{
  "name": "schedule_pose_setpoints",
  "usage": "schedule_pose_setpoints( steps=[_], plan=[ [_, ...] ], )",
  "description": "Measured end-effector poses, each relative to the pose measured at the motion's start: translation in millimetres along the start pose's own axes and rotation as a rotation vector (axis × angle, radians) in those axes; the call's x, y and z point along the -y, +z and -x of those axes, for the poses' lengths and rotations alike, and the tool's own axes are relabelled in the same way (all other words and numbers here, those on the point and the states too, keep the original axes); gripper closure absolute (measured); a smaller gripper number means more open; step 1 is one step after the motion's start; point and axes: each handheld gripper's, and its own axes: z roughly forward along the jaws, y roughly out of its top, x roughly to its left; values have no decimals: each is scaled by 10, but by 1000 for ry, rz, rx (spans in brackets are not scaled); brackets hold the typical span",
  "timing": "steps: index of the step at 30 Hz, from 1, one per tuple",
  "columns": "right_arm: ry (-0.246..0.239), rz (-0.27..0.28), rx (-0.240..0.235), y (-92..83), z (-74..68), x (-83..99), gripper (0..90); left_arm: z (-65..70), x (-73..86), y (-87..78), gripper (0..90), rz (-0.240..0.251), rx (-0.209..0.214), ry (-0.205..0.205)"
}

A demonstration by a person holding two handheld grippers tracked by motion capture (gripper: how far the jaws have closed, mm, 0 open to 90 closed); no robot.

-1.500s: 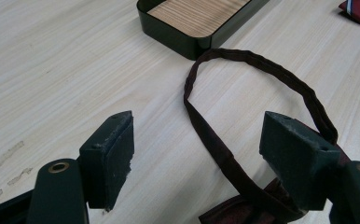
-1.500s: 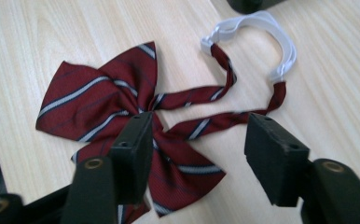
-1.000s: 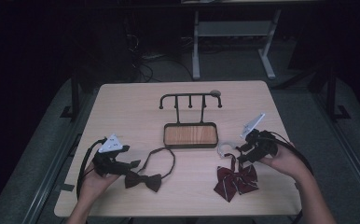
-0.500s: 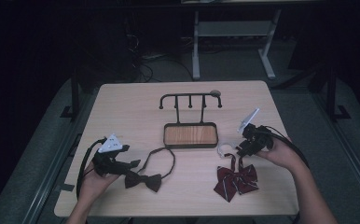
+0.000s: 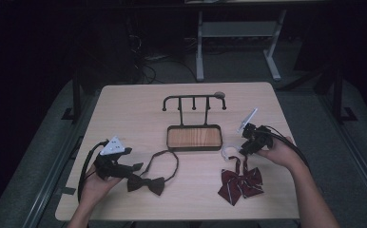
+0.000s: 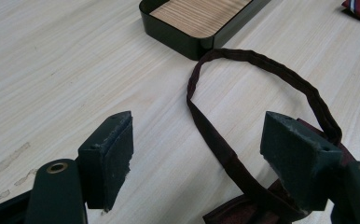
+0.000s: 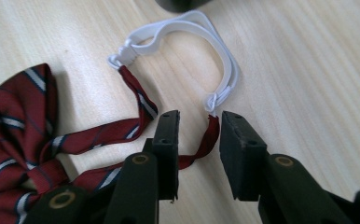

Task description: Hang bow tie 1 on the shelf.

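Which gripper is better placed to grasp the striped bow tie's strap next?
The right gripper: its jaws straddle the striped bow tie's red strap. The left gripper sits across the table beside the dark bow tie.

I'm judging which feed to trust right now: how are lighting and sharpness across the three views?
High view: dim, surroundings nearly black, table evenly lit, small details soft. Left gripper view: bright, dark strap and wood grain crisp, near claw pads slightly soft. Right gripper view: bright, white elastic clear, striped bow tie at the edge a little blurred.
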Motion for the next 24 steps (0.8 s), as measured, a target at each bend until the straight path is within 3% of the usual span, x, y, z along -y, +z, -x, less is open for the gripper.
schedule_pose_setpoints(
  steps=[5, 24],
  plan=[
    [6, -14, 16, 42, 26, -14, 707, -7, 0, -1, 249, -4, 1, 2],
    [6, -54, 5, 109, 59, -10, 829, 9, -12, -19, 249, 3, -6, 10]
  ],
)
